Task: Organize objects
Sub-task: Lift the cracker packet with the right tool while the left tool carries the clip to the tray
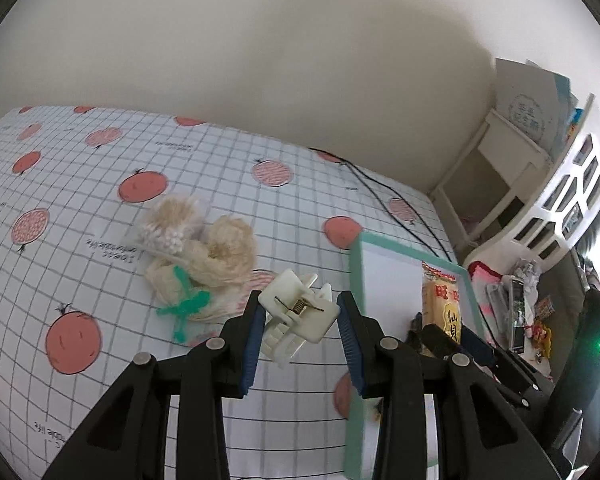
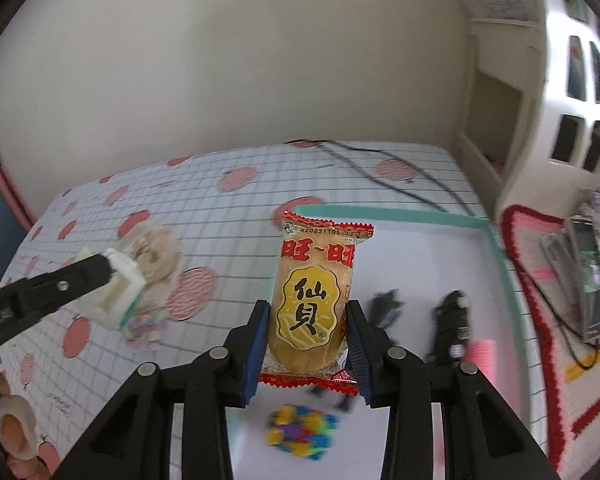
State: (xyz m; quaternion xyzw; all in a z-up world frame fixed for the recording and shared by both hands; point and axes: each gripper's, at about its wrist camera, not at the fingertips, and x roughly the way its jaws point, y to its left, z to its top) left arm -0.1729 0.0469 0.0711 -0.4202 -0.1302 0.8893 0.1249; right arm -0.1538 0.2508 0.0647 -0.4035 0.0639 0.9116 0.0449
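**Both grippers loaded, tray drop pending**

Your left gripper [image 1: 300, 320] is closed partway on a white hair claw clip [image 1: 296, 316], blue pads pressing its two sides, spring facing up. It hangs above the tomato-print sheet [image 1: 80, 200], just left of the teal-rimmed tray [image 1: 356, 280]. Your right gripper [image 2: 306, 336] is clamped on a rice cracker packet [image 2: 314, 300], held upright, red crimped seal at 12 o'clock, over the tray's white floor [image 2: 420, 260].

Already in the tray: two black clips [image 2: 452, 320] at 3 o'clock of the packet, a multicolour blob [image 2: 300, 432] at 6 o'clock (blurred, can't tell what), and something pink [image 2: 480, 356] at the right. Still out on the sheet: a bag of cotton swabs [image 1: 168, 228], pale fibrous bundles [image 1: 224, 252] and a green tie [image 1: 186, 308], at 10 o'clock of the claw clip.

Risks, as I judge them:
- The packet is slick film gripped at its lower half; tilt it and it could slide out or land on the black clips.
- Squeeze harder and the cracker could crack.
- The claw clip is pinched across smooth, angled plastic; it may twist or pop free.
- Your two grippers are near each other at the tray's left rim; converging on the same spot risks a collision.
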